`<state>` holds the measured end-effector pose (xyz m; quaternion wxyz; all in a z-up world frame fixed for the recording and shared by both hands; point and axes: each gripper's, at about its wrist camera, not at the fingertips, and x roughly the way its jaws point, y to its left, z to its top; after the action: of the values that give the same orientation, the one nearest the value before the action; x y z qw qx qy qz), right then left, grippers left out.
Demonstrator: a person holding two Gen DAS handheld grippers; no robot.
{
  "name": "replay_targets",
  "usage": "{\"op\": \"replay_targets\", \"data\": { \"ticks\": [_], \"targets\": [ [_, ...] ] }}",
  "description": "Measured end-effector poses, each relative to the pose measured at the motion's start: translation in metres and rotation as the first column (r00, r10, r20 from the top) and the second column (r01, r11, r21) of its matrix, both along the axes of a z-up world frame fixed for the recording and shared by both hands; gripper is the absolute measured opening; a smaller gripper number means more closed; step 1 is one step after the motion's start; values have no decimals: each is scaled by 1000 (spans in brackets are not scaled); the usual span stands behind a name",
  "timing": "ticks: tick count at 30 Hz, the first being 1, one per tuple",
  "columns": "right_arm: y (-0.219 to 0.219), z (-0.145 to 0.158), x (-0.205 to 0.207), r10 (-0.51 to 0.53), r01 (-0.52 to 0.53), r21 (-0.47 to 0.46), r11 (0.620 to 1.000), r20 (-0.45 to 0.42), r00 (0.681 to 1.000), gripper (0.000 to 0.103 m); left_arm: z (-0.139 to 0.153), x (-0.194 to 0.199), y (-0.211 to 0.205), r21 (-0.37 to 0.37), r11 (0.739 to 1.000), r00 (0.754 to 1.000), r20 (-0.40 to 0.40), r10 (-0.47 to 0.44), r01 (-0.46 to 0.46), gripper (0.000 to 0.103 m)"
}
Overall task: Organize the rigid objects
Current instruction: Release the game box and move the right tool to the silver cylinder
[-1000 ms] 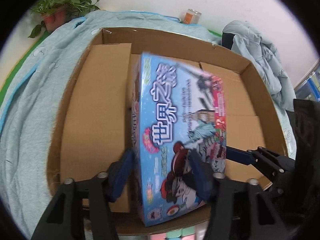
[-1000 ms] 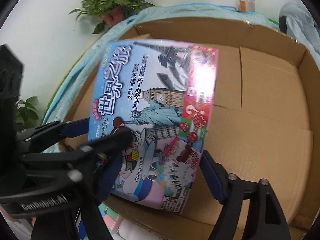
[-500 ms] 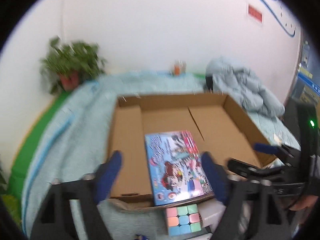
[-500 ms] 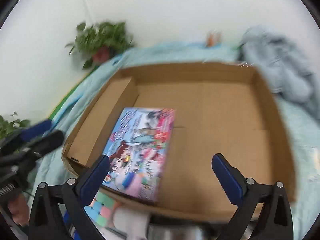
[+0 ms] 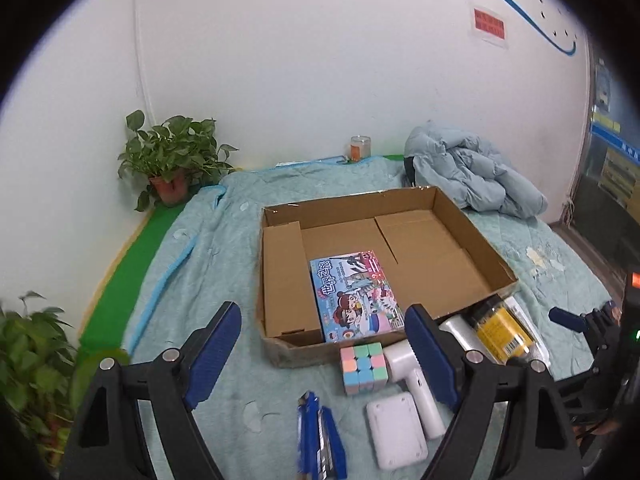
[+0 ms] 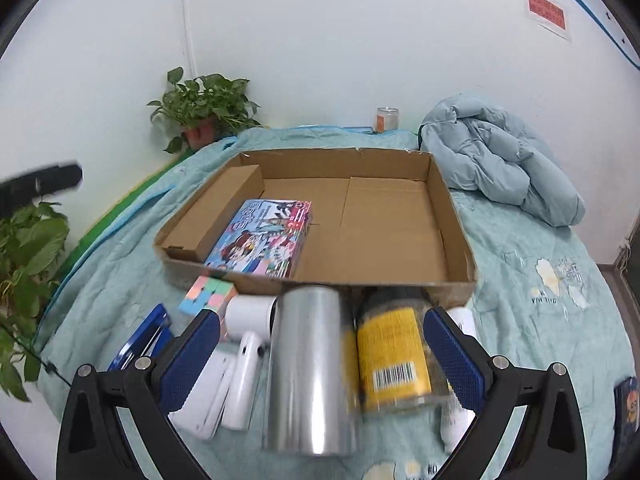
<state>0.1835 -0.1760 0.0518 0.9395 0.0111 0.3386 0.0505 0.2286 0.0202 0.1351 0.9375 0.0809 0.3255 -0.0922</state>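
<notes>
Both tools stand wide open and hold nothing: the left tool (image 5: pixel 324 350) hangs over the loose items, the right tool (image 6: pixel 322 358) over the steel cup (image 6: pixel 310 368) and the yellow-labelled jar (image 6: pixel 390 354). One game box (image 5: pixel 354 296) already lies flat inside the cardboard box (image 5: pixel 480 240) on the bed. The next pick is probably the cup: straddle its middle squarely (its smooth wall may slip). Outside the box I count one puzzle cube (image 5: pixel 363 366), one cup, one jar and several white things, their number unclear.
</notes>
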Motion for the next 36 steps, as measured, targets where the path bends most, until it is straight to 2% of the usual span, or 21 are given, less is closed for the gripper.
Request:
{"op": "replay_targets", "data": {
  "ticks": [3,5,6,7,8,10,13,15,16,18,20,23,24,26,29,32,36],
  "targets": [
    [2,-9,-33,47,-47,16,999,-2,999,103,-5,1,-17,57,998,999,-32,23,-21,84],
    [0,-18,-48,70,-70,35,997,2,998,103,-28,-5,-36,51,998,999,-29,-38,40,84],
    [0,-23,-57,78,-77,44,996,-5,997,103,-46,-8,-46,3,997,996,-42,-82,83,84],
    [0,-29,-61,88,-87,52,995,-14,996,103,-65,-10,-52,-75,990,991,-54,-120,116,84],
    [0,-35,-66,100,-99,62,993,-22,995,103,-85,-11,-57,-159,979,988,-72,-137,124,84],
    [1,-46,-78,82,-80,38,996,-58,995,103,-118,-9,-69,-258,956,976,-126,-176,138,84],
    [-7,-52,-91,59,-55,52,997,-79,995,102,-147,-11,-85,-285,948,962,-189,-200,141,84],
    [-12,-52,-106,55,-51,65,997,-61,997,102,-158,-10,-87,-328,931,949,-210,-236,159,84],
    [-13,-54,-110,52,-47,75,996,-63,997,102,-163,-6,-85,-357,924,945,-232,-231,139,84],
    [-15,-58,-109,52,-41,115,992,-92,994,95,-172,2,-82,-393,914,935,-277,-221,100,84],
    [-11,-64,-107,63,-45,146,988,-119,991,91,-178,5,-82,-379,922,934,-298,-199,76,83],
    [4,-73,-111,83,-61,147,987,-148,985,81,-180,2,-80,-371,926,939,-289,-188,71,84],
    [10,-77,-112,87,-63,144,988,-167,982,73,-180,0,-79,-375,924,938,-290,-190,72,84],
    [21,-84,-116,68,-49,95,994,-200,978,65,-177,-5,-74,-376,924,941,-284,-184,67,83],
    [27,-85,-129,74,-61,73,996,-202,976,64,-173,-15,-69,-398,914,938,-283,-203,77,84],
    [21,-86,-146,89,-79,57,995,-211,973,64,-176,-30,-69,-466,879,913,-309,-268,101,84],
    [12,-86,-197,135,-112,107,988,-239,962,64,-184,-55,-84,-499,851,872,-330,-361,164,84]
  ]
}}
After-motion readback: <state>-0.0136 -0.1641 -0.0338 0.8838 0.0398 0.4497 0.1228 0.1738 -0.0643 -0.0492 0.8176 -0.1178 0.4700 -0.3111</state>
